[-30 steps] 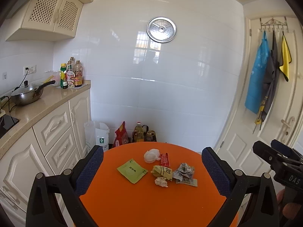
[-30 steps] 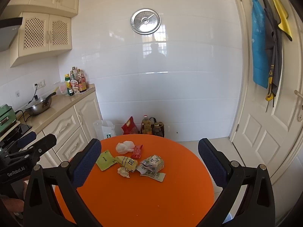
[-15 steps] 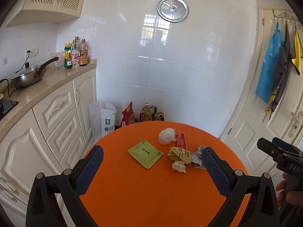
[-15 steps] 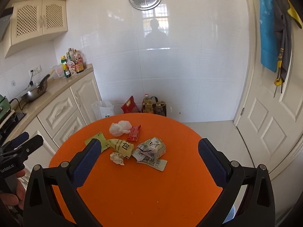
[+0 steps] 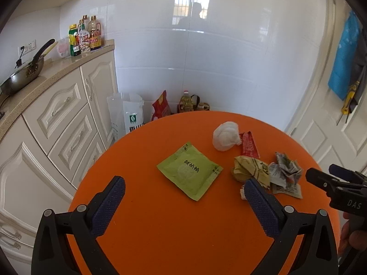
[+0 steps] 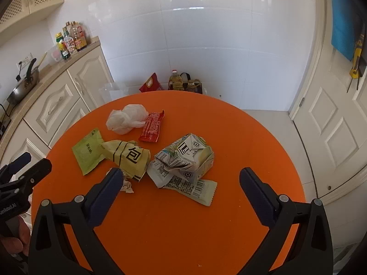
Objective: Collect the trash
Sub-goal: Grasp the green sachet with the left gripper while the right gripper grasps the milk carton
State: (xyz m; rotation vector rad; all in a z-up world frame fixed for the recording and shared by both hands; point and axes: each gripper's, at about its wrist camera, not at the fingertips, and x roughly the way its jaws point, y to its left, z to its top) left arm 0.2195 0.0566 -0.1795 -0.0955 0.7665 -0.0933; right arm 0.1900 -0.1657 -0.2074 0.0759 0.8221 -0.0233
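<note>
Trash lies on a round orange table (image 5: 174,240) (image 6: 183,229). A flat green packet (image 5: 190,170) (image 6: 88,151) lies ahead of my open left gripper (image 5: 183,194), between its fingers' line. Beside it sit a white crumpled bag (image 5: 226,135) (image 6: 127,118), a red wrapper (image 5: 248,144) (image 6: 152,126), a yellow crumpled wrapper (image 5: 251,170) (image 6: 128,157) and a crushed printed carton (image 5: 285,171) (image 6: 185,158). My open right gripper (image 6: 181,181) hovers just short of the carton. A small white paper scrap (image 6: 126,184) lies by its left finger.
Cream cabinets (image 5: 57,123) with a wok (image 5: 21,75) and bottles (image 5: 84,36) stand left. A white bag (image 5: 127,114), a red bag (image 5: 160,107) and oil bottles (image 5: 189,102) sit on the floor behind the table. A white door (image 6: 332,119) is at right.
Both grippers have tilted down and moved closer over the table; the trash now looks larger and nearer. Both stay open and the trash has not moved.
</note>
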